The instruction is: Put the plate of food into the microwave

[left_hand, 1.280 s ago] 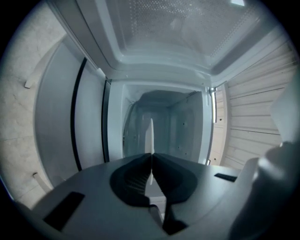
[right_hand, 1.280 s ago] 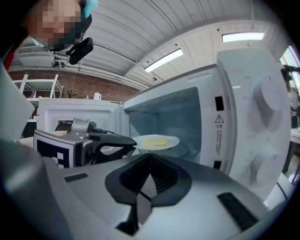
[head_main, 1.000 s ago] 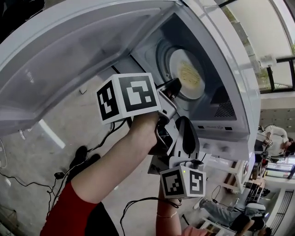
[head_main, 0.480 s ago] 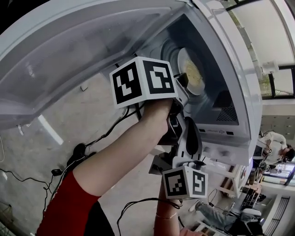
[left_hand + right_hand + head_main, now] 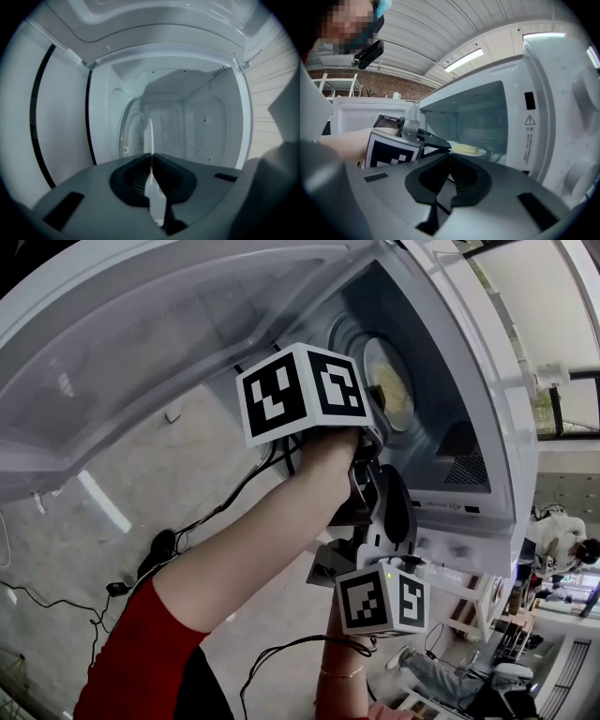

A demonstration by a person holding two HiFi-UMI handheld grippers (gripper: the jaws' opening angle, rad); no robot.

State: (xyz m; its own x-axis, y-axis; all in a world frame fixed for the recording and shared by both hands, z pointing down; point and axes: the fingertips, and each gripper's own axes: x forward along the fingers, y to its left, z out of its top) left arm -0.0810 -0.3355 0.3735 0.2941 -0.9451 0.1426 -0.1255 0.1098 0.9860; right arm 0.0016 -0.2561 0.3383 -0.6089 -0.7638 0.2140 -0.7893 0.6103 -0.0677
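My right tool point(image 5: 450, 158) hangs nearest me, outside the microwave point(image 5: 487, 427), with its jaws pressed together on nothing. Beyond it, my left tool point(image 5: 151, 157) reaches past the open door point(image 5: 141, 343), pinched narrow on the rim of the plate of food point(image 5: 392, 385), inside the cavity by the glass turntable point(image 5: 349, 341).

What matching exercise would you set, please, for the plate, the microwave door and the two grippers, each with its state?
1 plate
2 microwave door
3 left gripper
4 right gripper

A shut on nothing, outside the microwave
B swung open
C inside the microwave, with yellow food on it
D shut on the plate's rim

Pairs: 1-C, 2-B, 3-D, 4-A.
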